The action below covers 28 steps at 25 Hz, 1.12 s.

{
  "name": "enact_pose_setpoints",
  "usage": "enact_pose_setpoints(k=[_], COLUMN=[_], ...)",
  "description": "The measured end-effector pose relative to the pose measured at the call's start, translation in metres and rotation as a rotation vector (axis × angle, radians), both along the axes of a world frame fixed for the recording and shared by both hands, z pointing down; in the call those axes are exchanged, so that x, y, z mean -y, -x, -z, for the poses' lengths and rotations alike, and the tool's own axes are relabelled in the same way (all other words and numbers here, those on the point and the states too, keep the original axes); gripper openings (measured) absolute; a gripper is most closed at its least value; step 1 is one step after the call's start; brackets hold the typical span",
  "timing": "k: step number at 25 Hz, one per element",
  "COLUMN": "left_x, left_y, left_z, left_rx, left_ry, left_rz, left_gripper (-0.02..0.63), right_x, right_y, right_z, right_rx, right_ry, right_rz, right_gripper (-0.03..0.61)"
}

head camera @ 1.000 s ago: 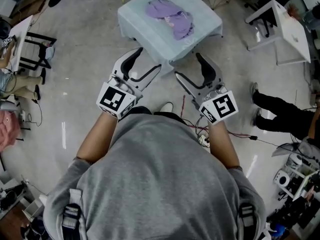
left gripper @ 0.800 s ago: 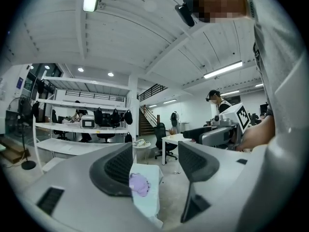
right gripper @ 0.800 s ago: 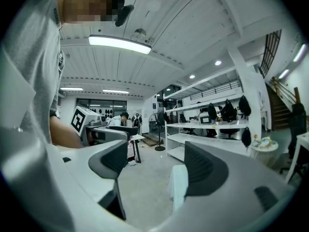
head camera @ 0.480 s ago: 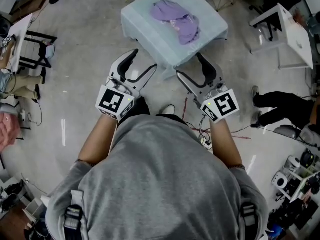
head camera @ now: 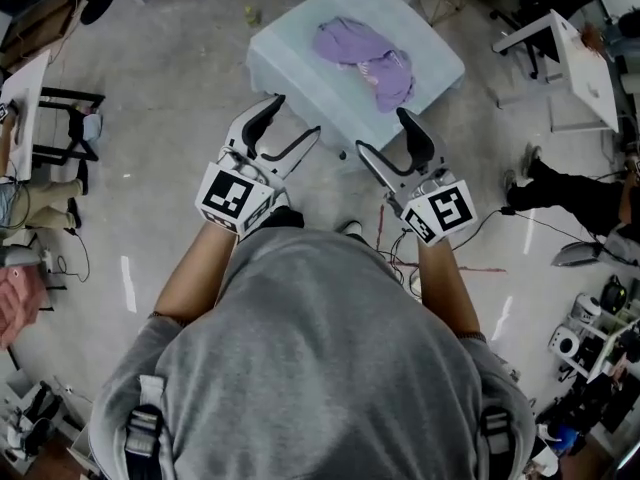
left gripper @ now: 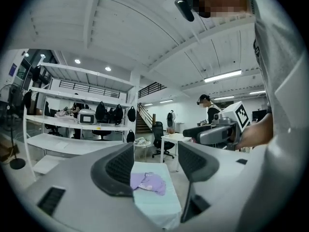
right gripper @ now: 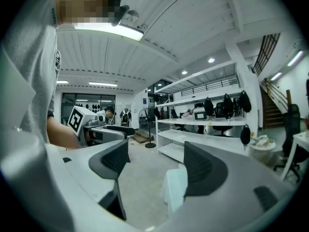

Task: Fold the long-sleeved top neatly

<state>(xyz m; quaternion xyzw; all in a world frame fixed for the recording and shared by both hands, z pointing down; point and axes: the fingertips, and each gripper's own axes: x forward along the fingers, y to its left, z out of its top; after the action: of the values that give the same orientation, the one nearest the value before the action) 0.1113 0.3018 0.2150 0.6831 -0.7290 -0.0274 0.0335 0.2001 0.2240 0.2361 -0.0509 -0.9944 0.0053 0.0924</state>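
Long-sleeved top (head camera: 365, 53): lilac, crumpled in a heap toward the far side of a small table (head camera: 310, 83) with a pale blue cover, on a glossy grey concrete floor (head camera: 170, 118). Left tongs (head camera: 292, 120), right tongs (head camera: 385, 133): held near the table's front edge, jaws apart, nothing between them. Room: white shelving (left gripper: 67, 144), white desk (head camera: 575, 68)

Bright and even, lit from above by long white tube lamps (right gripper: 108, 30) on the ribbed white ceiling (left gripper: 145, 28). Short white reflections on the glossy grey concrete floor (head camera: 160, 138), with only soft, weak shadows there. Strongly curved at the edges in both gripper views, inside a round black border. Sharp far away, a little soft in the nearest foreground.
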Motion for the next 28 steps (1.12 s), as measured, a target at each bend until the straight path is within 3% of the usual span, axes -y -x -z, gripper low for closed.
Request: enact_pose_setpoints(k=[6, 12, 22, 28], left_x=[-0.004, 0.008, 0.057, 0.108], left_y=[0.049, 0.067, 0.066, 0.064], left_z=[-0.009, -0.014, -0.036, -0.038], left_rx=[-0.004, -0.005, 0.007, 0.035], left_ry=[-0.001, 0.005, 0.069, 0.065], left_rz=[-0.102, -0.193, -0.297, -0.340], left_gripper=[0.310, 0.310, 0.310, 0.310], right_x=[-0.013, -0.006, 0.039, 0.087], right_y=[0.048, 0.057, 0.043, 0.046], right_z=[-0.009, -0.016, -0.035, -0.044], right_rx=[-0.023, -0.042, -0.067, -0.069], right_ry=[0.006, 0.018, 0.052, 0.062], right_rz=[-0.087, -0.192, -0.313, -0.342], right_gripper=[0.377, 0.377, 0.377, 0.376])
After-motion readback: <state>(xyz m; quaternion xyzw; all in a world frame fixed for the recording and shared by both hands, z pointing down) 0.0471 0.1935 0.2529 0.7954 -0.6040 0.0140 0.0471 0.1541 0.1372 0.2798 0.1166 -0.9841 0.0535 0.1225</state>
